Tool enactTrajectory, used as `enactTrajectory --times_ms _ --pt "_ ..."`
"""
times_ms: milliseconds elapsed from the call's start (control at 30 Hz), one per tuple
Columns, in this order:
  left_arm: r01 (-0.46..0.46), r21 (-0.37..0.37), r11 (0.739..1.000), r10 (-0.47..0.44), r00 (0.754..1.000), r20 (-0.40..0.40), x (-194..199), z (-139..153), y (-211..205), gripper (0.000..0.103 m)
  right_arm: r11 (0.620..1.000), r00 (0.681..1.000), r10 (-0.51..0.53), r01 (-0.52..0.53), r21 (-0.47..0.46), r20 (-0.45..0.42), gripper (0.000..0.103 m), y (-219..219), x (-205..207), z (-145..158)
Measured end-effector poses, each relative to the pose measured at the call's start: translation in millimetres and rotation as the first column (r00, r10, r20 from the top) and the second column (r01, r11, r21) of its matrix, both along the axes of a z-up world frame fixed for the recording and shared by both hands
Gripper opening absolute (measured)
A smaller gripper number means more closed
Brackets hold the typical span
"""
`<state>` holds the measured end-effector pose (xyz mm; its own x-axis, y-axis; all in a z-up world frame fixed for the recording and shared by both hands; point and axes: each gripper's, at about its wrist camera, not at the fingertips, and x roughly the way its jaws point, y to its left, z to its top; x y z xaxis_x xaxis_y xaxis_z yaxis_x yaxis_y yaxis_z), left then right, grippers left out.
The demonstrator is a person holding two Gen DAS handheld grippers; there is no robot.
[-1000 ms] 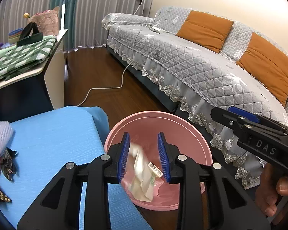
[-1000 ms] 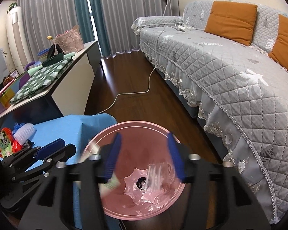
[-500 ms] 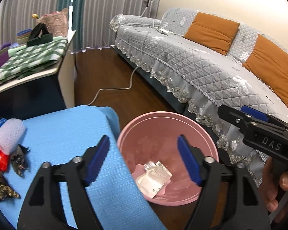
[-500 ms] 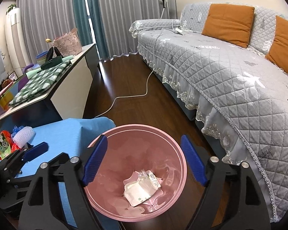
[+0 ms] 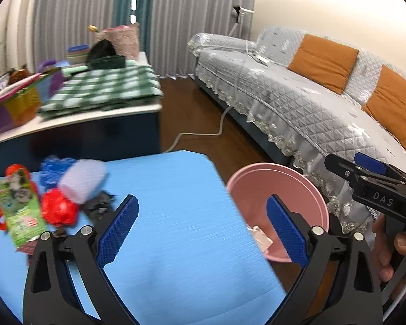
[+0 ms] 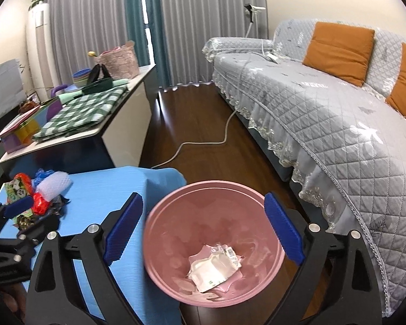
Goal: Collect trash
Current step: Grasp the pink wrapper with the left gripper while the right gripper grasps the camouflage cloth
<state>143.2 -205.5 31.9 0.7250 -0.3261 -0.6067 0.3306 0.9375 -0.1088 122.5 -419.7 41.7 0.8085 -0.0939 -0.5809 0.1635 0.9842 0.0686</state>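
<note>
A pink bin [image 6: 176, 203] stands on the floor beside a blue-covered table [image 5: 176, 189]. Clear and white wrappers [image 6: 213, 268] lie at its bottom. My right gripper [image 6: 204, 227] hangs over the bin, jaws still opening, nothing between them. My left gripper [image 5: 203, 226] is above the table's right part, jaws spreading wide and empty. More trash [image 5: 56, 205] sits at the table's left: a green packet [image 5: 16, 205], red wrappers, a white foam net [image 5: 81, 181], blue and dark scraps. The pink bin [image 5: 257, 189] shows at the left view's right.
A grey quilted sofa [image 6: 324, 113] with orange cushions runs along the right. A white cable [image 6: 203, 143] crosses the dark wood floor. A side desk [image 6: 75, 135] with a green checked cloth and baskets stands behind the table. A hand [image 5: 392, 249] holds the right gripper's handle.
Both grippers opened wide and dropped their wrappers into the bin. The left gripper swung left from over the bin to above the blue table; the right one backed off slightly.
</note>
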Motion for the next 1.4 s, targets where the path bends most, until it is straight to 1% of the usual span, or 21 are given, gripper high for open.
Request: enactTrajectory --times_ms 133,233,300,333,400,433,500,633,700,767,800,833,867,900,933,1000,1067,1133,1200,1300,1400 --pt "-0.039 -0.002 0.999 0.039 0.999 0.016 -11.7 9.3 27.0 0.093 0.999 0.999 0.032 -0.032 -0.004 0.025 0.090 21.1 -5.2 8.1" --pt "-0.073 0.007 0.997 0.072 0.997 0.040 -21.7 17.3 48.5 0.092 0.998 0.997 0.060 -0.060 -0.006 0.041 0.086 37.2 -7.7 13.1" --pt "-0.092 0.010 0.996 0.091 0.994 0.052 -27.6 23.4 64.3 0.092 0.997 0.995 0.081 -0.081 -0.003 0.049 0.078 48.0 -8.7 15.5" --pt "-0.101 0.009 0.995 0.100 0.993 0.055 -29.6 26.5 72.1 0.092 0.995 0.994 0.096 -0.096 -0.003 0.055 0.076 55.7 -8.7 16.9" --pt "-0.122 0.018 0.992 0.121 0.991 0.064 -34.4 33.0 89.5 0.092 0.992 0.990 0.126 -0.126 0.005 0.066 0.065 67.9 -9.8 19.0" --pt "-0.128 0.021 0.992 0.126 0.990 0.067 -35.1 35.2 95.4 0.092 0.990 0.988 0.137 -0.138 0.011 0.069 0.063 72.2 -10.2 19.7" --pt "-0.144 0.022 0.989 0.142 0.987 0.074 -36.4 40.5 113.3 0.092 0.984 0.982 0.172 -0.175 0.034 0.075 0.052 84.9 -9.2 20.8" --pt "-0.205 0.014 0.979 0.203 0.975 0.086 -36.2 44.5 149.8 0.087 0.973 0.974 0.216 -0.221 0.068 0.072 0.043 102.2 -4.8 18.1" --pt "-0.247 0.008 0.969 0.246 0.966 0.085 -34.5 38.0 168.0 0.084 0.968 0.970 0.232 -0.237 0.083 0.066 0.040 110.4 -0.7 15.5" --pt "-0.275 -0.013 0.961 0.276 0.959 0.059 -33.3 27.5 182.7 0.074 0.963 0.966 0.250 -0.255 0.092 0.058 0.038 120.4 3.2 11.0" --pt "-0.291 -0.031 0.956 0.291 0.956 0.033 -32.7 17.8 193.7 0.071 0.960 0.963 0.263 -0.267 0.090 0.052 0.037 126.8 6.0 8.3" --pt "-0.298 -0.036 0.954 0.299 0.954 0.019 -31.8 12.3 198.9 0.066 0.957 0.961 0.273 -0.276 0.086 0.047 0.036 131.3 8.1 6.2" --pt "-0.309 -0.040 0.950 0.309 0.951 0.003 -30.8 6.1 204.8 0.057 0.955 0.959 0.280 -0.283 0.084 0.044 0.035 135.8 8.8 4.3" --pt "-0.328 -0.042 0.944 0.328 0.945 -0.016 -29.8 -0.6 212.4 0.054 0.953 0.956 0.290 -0.292 0.082 0.041 0.034 140.4 10.5 2.0" --pt "-0.348 -0.046 0.936 0.347 0.937 -0.030 -29.6 -6.0 218.1 0.047 0.948 0.952 0.305 -0.307 0.080 0.035 0.032 147.6 13.3 -1.0" --pt "-0.363 -0.059 0.930 0.360 0.931 -0.055 -25.5 -14.1 230.3 0.041 0.943 0.946 0.322 -0.323 0.077 0.028 0.031 156.4 17.4 -4.5" --pt "-0.387 -0.047 0.921 0.384 0.921 -0.070 -20.9 -21.8 240.1 0.033 0.936 0.939 0.343 -0.343 0.078 0.019 0.030 166.3 22.3 -9.6" --pt "-0.403 -0.057 0.913 0.397 0.913 -0.091 -17.6 -28.2 247.6 0.033 0.927 0.931 0.365 -0.364 0.090 0.010 0.030 176.2 27.7 -14.4" --pt "-0.400 -0.068 0.914 0.392 0.913 -0.111 -15.2 -33.5 249.4 0.033 0.916 0.921 0.389 -0.387 0.103 0.004 0.029 186.1 30.9 -18.7" --pt "-0.386 -0.055 0.921 0.379 0.919 -0.114 -11.8 -38.8 247.4 0.033 0.892 0.898 0.440 -0.437 0.115 -0.001 0.030 205.3 33.2 -24.9" --pt "-0.395 -0.052 0.917 0.387 0.915 -0.113 -9.8 -40.0 251.5 0.033 0.863 0.868 0.496 -0.492 0.114 -0.007 0.030 228.8 33.1 -31.9"
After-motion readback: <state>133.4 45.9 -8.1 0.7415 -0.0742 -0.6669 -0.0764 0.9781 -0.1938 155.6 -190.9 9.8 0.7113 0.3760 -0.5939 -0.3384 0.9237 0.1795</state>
